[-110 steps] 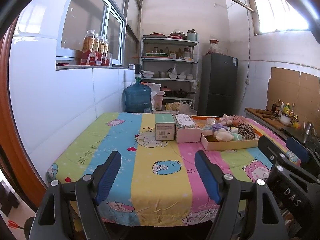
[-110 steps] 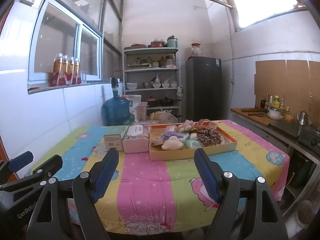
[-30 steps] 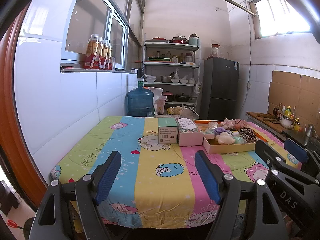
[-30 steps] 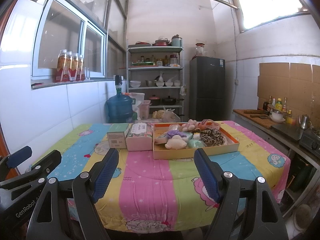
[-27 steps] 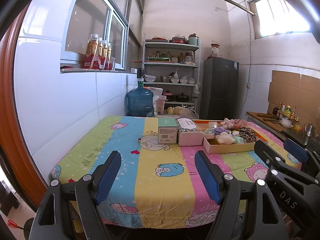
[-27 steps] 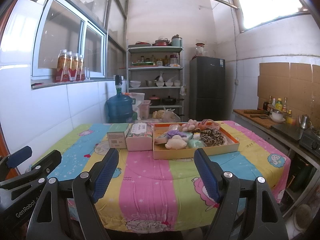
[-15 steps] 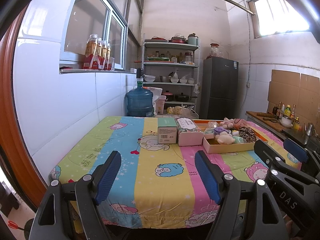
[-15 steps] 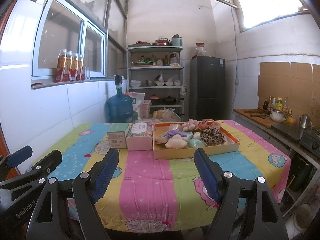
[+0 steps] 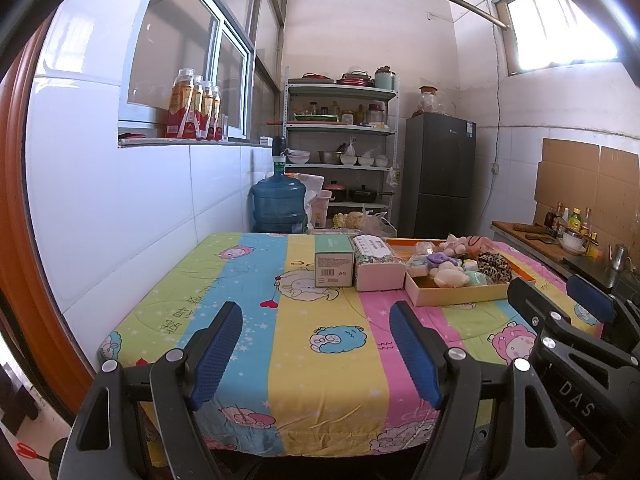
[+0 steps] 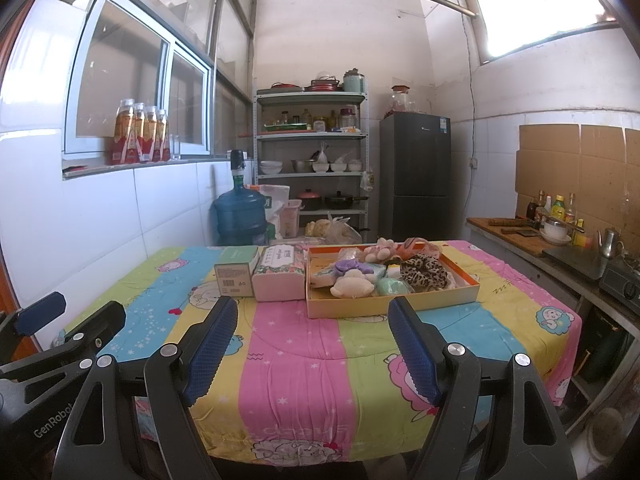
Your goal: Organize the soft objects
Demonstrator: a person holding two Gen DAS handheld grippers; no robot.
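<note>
The soft toys (image 10: pixel 384 270) lie heaped in a shallow orange tray (image 10: pixel 394 306) on the tabletop (image 10: pixel 296 344), long side running left to right. From the right hand-held gripper (image 10: pixel 310 346) the tray sits at about twelve to one o'clock, well apart; from the left hand-held gripper (image 9: pixel 316 354) it lies farther off at about one to two o'clock, past a green box (image 9: pixel 334 266) and a pink tissue pack (image 9: pixel 376 268). So the right one is nearer. Both hover level at the tabletop's near edge, fingers spread wide, holding nothing. Whether the heap is sorted already or awaiting sorting, I cannot tell.
</note>
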